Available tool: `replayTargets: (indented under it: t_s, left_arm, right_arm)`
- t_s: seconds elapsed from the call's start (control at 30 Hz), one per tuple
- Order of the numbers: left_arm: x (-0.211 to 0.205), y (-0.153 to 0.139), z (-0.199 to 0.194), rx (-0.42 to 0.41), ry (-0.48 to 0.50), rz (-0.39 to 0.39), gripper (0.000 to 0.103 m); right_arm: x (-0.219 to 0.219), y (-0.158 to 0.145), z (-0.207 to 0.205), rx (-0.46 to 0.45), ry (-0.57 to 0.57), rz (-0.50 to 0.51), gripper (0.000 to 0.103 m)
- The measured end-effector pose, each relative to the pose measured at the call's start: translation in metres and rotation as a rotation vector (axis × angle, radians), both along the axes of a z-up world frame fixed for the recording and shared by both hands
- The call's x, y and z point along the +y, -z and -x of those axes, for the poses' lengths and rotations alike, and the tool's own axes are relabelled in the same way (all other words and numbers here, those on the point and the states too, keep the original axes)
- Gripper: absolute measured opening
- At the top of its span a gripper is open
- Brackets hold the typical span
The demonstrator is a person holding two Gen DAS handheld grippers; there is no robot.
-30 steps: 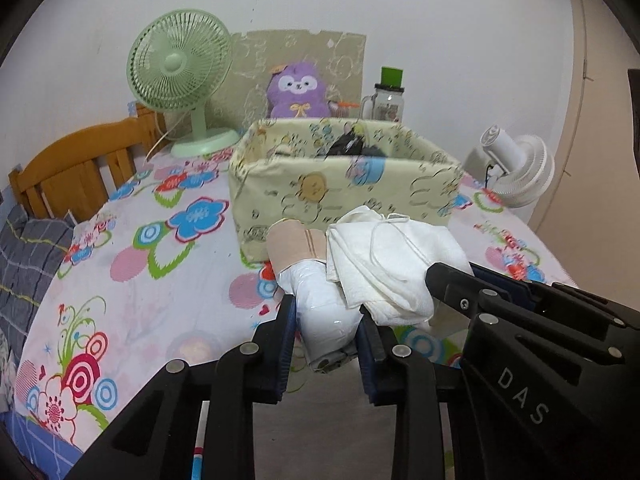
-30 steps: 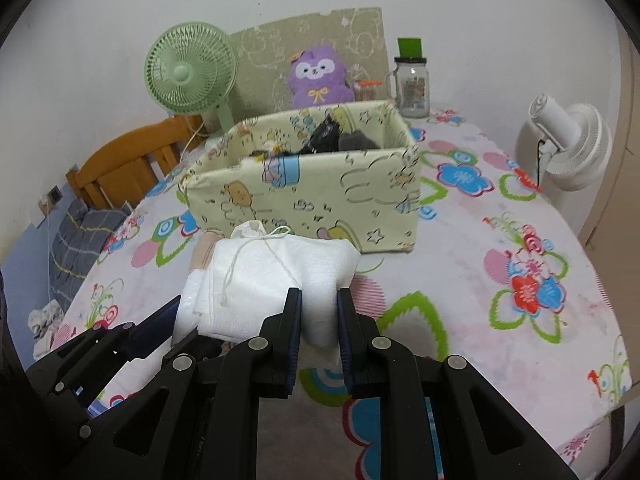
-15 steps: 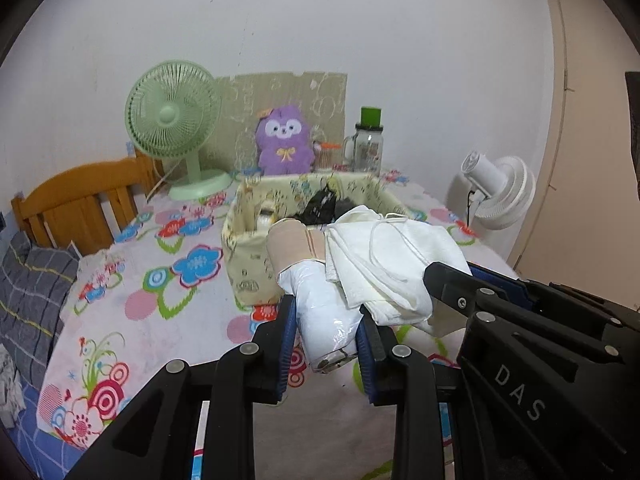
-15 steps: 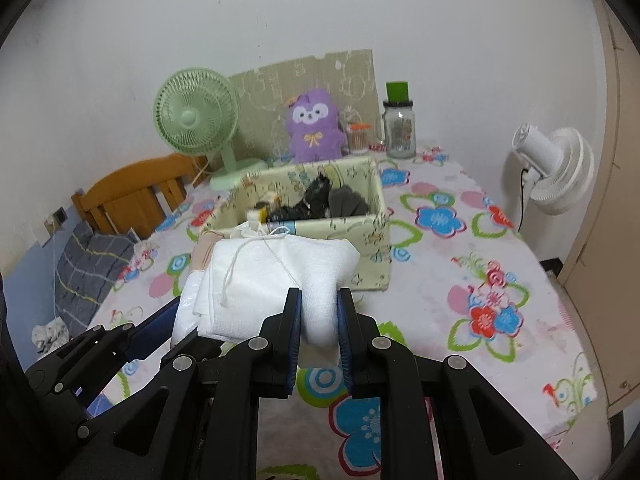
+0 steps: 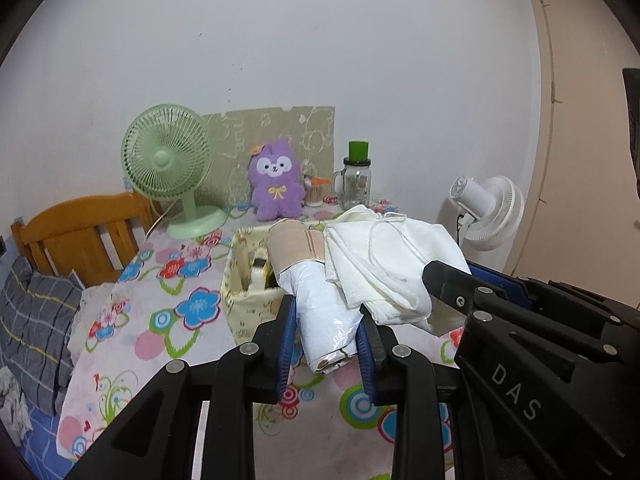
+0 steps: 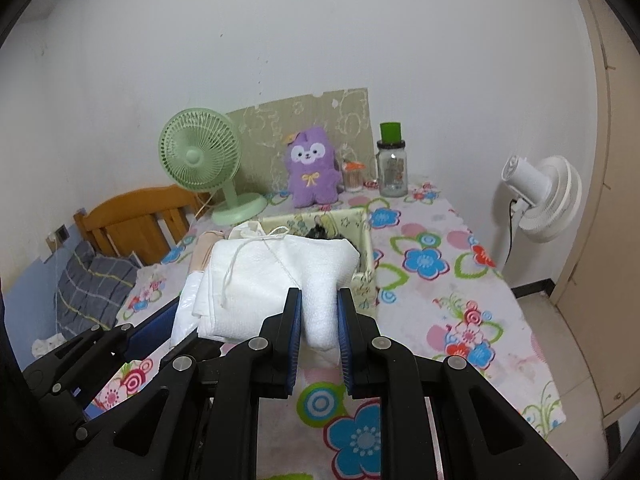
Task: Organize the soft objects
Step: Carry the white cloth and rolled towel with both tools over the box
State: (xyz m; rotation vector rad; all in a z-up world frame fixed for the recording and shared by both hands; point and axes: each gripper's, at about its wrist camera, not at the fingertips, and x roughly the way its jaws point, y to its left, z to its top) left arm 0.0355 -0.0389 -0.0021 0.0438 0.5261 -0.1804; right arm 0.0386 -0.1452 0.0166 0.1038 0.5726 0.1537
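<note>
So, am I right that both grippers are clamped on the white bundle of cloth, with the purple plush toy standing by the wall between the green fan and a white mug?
Nearly: there is no white mug. In the right wrist view the purple plush toy stands between the green fan and a glass jar with a green lid. The left gripper and right gripper are both clamped on the white bundle.

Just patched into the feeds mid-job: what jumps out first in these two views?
Front and centre, both tongs clamp one soft bundle held above the flowered tablecloth: the left tongs grip a crinkly white plastic-wrapped roll, the right tongs pinch a folded white cloth with a drawstring. Just behind it sits the pale yellow fabric storage box, and a purple plush toy stands by the wall beside a mint-green desk fan.
</note>
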Motion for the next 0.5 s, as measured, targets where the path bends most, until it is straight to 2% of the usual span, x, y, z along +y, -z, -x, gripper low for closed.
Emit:
replayTargets:
  t_s: [0.5]
  left_arm:
    - [-0.002, -0.019, -0.046, -0.029, 0.0, -0.029, 0.028]
  right_arm:
    - [0.0, -0.019, -0.047, -0.021, 0.002, -0.002, 0.02]
